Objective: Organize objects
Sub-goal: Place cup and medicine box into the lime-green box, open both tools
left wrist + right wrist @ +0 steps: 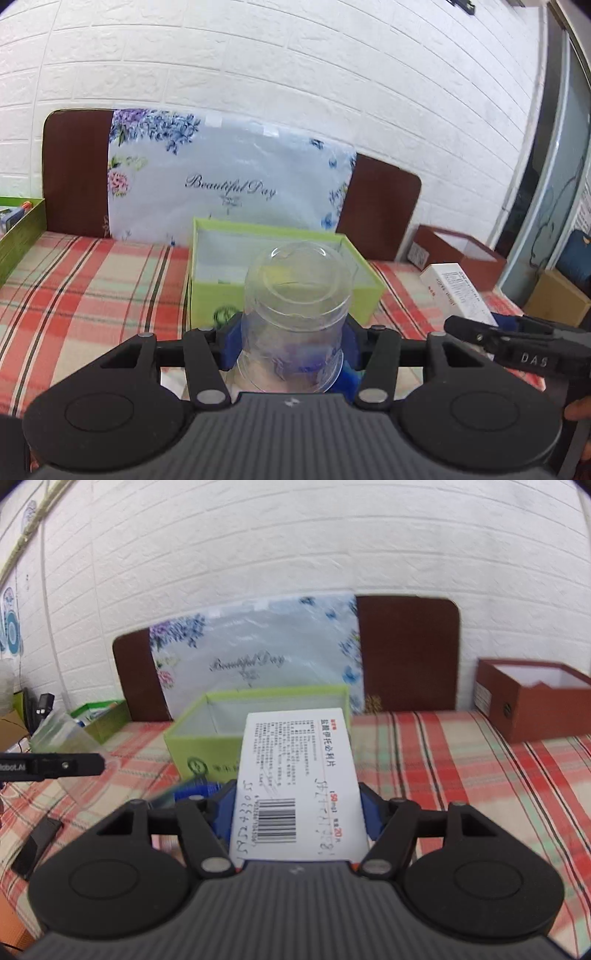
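Plaid cloth (pixel 92 280); cup (pixel 295 317) (clear) in left tool (pixel 291 347)

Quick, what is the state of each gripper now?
Left gripper: shut on clear plastic cup.
Right gripper: shut on white printed medicine box.

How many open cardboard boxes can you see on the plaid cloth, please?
3: a light green open cardboard box in the centre, a darker green box at far left, a reddish-brown box at far right. Others may be hidden.

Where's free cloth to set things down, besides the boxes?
Free: checked cloth between the middle green box and brown box; also the stretch between the left green box and the middle one. Crowded: front centre, where both loaded grippers sit.
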Action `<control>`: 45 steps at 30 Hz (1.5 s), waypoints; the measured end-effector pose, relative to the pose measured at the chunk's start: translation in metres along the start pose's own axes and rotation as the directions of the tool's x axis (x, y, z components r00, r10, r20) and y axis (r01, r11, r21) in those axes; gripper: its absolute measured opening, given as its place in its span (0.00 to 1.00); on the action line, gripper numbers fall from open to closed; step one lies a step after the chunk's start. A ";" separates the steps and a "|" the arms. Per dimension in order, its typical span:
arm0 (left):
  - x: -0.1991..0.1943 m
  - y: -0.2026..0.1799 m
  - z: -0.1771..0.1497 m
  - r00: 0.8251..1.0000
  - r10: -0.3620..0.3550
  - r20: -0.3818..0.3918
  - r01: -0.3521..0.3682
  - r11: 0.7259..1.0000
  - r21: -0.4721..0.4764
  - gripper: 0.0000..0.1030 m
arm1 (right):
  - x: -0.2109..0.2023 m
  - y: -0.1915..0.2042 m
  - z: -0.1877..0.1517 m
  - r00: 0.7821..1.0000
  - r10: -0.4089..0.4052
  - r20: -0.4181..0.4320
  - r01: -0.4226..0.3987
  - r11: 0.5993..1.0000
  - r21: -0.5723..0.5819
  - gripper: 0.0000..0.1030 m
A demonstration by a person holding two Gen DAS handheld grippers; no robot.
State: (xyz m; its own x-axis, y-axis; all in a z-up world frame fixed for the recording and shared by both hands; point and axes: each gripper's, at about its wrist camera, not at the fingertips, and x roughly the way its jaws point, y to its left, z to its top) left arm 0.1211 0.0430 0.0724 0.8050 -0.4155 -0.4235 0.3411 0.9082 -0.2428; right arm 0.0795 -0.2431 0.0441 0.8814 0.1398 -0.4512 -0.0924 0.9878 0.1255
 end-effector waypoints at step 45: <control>0.127 0.027 0.061 0.988 0.128 -0.084 -0.128 0.992 0.005 0.82 | 0.174 0.013 0.061 0.997 -0.074 -0.011 0.072 0.990 -0.119 1.00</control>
State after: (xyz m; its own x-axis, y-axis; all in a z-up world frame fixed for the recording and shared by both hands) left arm 0.2623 0.0181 0.0650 0.7984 -0.2983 -0.5230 0.2372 0.9542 -0.1820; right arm 0.2602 -0.2097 0.0214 0.8806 0.0673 -0.4690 -0.0833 0.9964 -0.0136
